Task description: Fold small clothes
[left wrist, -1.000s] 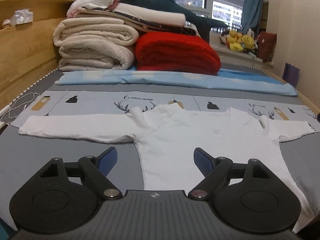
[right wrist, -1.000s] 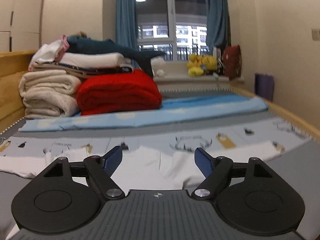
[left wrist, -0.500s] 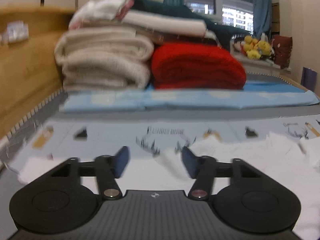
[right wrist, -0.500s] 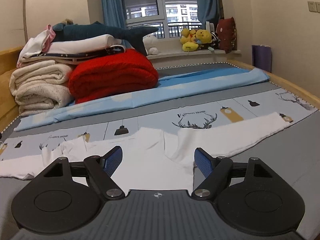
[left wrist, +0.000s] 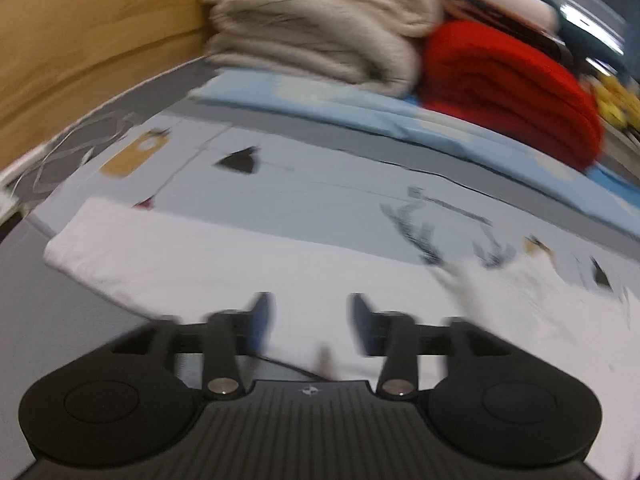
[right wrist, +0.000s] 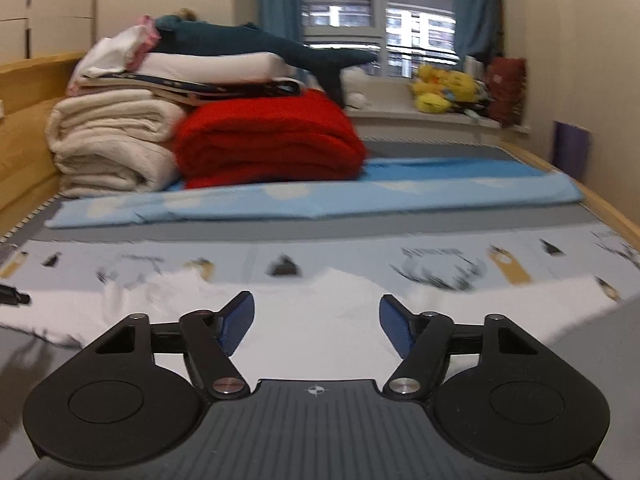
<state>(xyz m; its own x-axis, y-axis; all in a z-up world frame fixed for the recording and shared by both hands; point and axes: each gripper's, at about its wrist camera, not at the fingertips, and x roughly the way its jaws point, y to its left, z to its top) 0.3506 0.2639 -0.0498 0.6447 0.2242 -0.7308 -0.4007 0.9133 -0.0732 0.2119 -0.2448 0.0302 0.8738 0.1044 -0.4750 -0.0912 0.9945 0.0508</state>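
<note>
Covering most of both views is a bed [right wrist: 520,220] with a grey sheet and a pale printed cover showing antlers and small black shapes. Against its far end sits a stack of cream blankets [right wrist: 108,148] beside a folded red blanket [right wrist: 268,144], with a light blue cloth [right wrist: 320,200] laid in front of them. Spread flat across the printed cover is a white long-sleeved shirt [right wrist: 312,320], sleeves stretched out to either side. The left-wrist view is tilted and blurred; there one white sleeve [left wrist: 180,256] runs toward the wooden bed frame [left wrist: 80,40]. The left gripper [left wrist: 312,316] hovers low over that sleeve, its blue-padded fingers apart and closed on nothing. The right gripper [right wrist: 316,316] hangs over the shirt's body near the collar, fingers spread wider, also empty.
</note>
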